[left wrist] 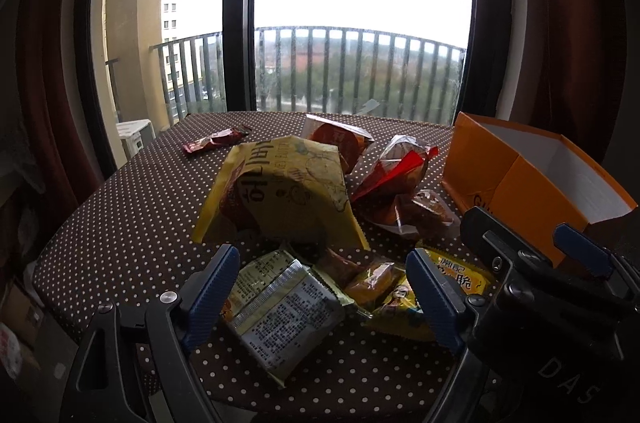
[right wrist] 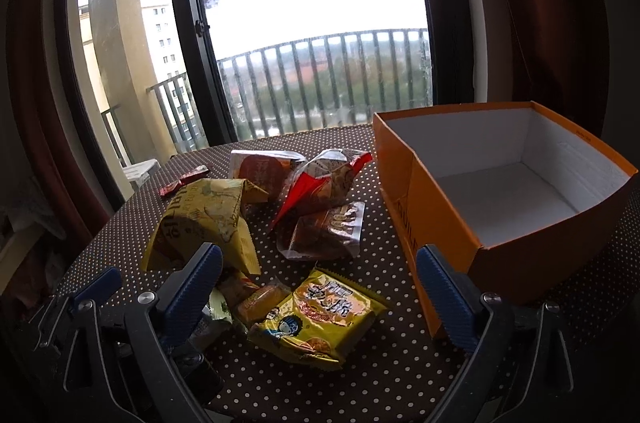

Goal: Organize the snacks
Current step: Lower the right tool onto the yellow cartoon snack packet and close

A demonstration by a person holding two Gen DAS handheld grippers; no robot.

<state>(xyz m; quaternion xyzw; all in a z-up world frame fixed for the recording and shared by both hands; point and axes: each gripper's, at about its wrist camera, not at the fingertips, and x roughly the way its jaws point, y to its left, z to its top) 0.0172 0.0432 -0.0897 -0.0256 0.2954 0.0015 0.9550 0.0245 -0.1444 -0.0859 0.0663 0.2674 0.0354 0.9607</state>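
Jaws of the left gripper [left wrist: 322, 297] spread wide, nothing clamped; between the blue pads lies a silver-backed packet [left wrist: 286, 315], face down on the dotted tablecloth [left wrist: 132, 223], not yet pressed from either side. Just beside it, a small orange-wrapped snack [left wrist: 374, 281], partly covered. Right gripper [right wrist: 318, 297] also released, holding nothing; framed between its pads, a yellow noodle-snack packet [right wrist: 320, 319] with a cartoon face, flat on the cloth. In the left view, the right gripper visible close at the right edge, so both tools low over the same near pile.

Further out, a big yellow chip bag [left wrist: 288, 191] standing tilted, touching the near packets at its lower edge. Behind and to the right of it, a round orange-printed bag [right wrist: 264, 171], a crumpled clear-and-red bag [right wrist: 324, 183] and a brown cookie pack [right wrist: 328, 231], all close together. Well apart at the far left, a small dark red bar wrapper [left wrist: 216, 141].

Orange cardboard box [right wrist: 432, 223] at the right, open at the top, white inside, with no snack visible in it.

By judgement: task at its very beginning. Nothing sorted yet, every snack loose on the table; all packets left to lift and place, probably into the box. Nearest packets seem the first candidates.
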